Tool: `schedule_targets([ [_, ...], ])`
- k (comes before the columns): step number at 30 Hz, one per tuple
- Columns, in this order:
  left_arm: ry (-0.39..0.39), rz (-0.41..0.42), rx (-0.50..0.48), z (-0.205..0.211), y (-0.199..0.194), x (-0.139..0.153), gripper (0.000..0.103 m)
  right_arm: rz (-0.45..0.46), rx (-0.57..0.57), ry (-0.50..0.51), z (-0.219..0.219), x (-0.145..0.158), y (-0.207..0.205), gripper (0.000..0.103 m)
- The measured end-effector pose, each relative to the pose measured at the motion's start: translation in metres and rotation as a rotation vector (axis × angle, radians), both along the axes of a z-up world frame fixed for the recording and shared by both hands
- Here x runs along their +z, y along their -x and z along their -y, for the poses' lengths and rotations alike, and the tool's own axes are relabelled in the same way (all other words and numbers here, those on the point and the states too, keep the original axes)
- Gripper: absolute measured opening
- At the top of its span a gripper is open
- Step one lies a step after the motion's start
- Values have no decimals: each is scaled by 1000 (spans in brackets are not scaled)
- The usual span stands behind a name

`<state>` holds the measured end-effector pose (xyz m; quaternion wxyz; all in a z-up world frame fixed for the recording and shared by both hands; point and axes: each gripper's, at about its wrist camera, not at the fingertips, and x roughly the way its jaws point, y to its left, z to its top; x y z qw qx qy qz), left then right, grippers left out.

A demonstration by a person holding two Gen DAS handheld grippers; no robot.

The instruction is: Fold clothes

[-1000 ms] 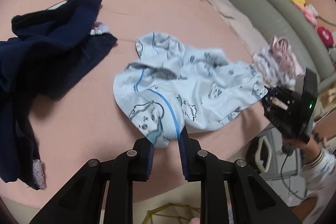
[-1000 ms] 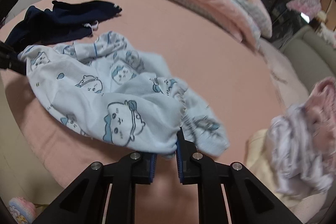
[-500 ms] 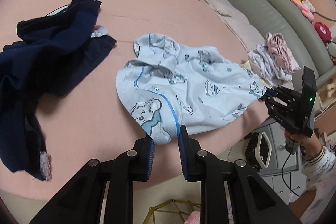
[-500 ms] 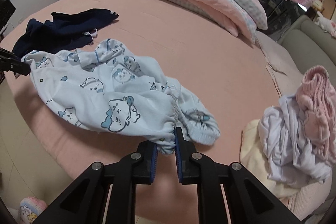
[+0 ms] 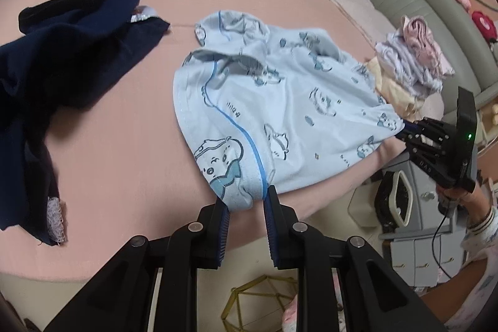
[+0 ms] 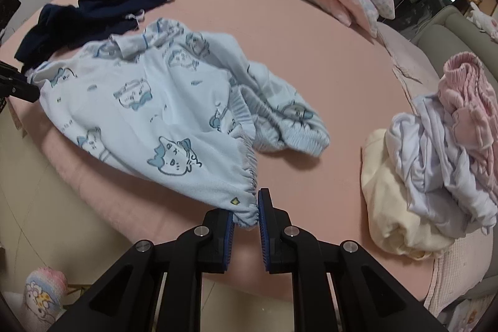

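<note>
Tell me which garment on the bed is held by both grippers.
The light blue cartoon-print pajama pants: the left gripper pinches one end, the right gripper the elastic waistband. The navy garment and the lavender-and-pink pile lie untouched.

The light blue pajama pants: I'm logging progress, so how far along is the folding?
Early stage. Done: nothing looks folded. In hand: the light blue pajama pants are stretched between the left gripper and right gripper, both jaws clamped on edges. Left: folding them, then the navy garment and crumpled pile.
</note>
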<state>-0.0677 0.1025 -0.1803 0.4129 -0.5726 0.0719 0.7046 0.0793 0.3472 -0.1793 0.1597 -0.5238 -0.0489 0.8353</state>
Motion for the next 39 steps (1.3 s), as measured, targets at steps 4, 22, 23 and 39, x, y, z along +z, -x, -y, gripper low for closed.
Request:
schedule_targets([
  [4, 25, 10, -5, 2, -4, -7, 19, 17, -12, 20, -2, -6, -5, 12],
  [22, 64, -2, -16, 5, -10, -8, 19, 67, -8, 16, 5, -20, -18, 12],
  [23, 66, 4, -13, 5, -8, -9, 19, 64, -10, 22, 5, -19, -18, 12],
  [39, 78, 86, 51, 13, -2, -12, 24, -29, -52, 317, -15, 5, -42, 56],
])
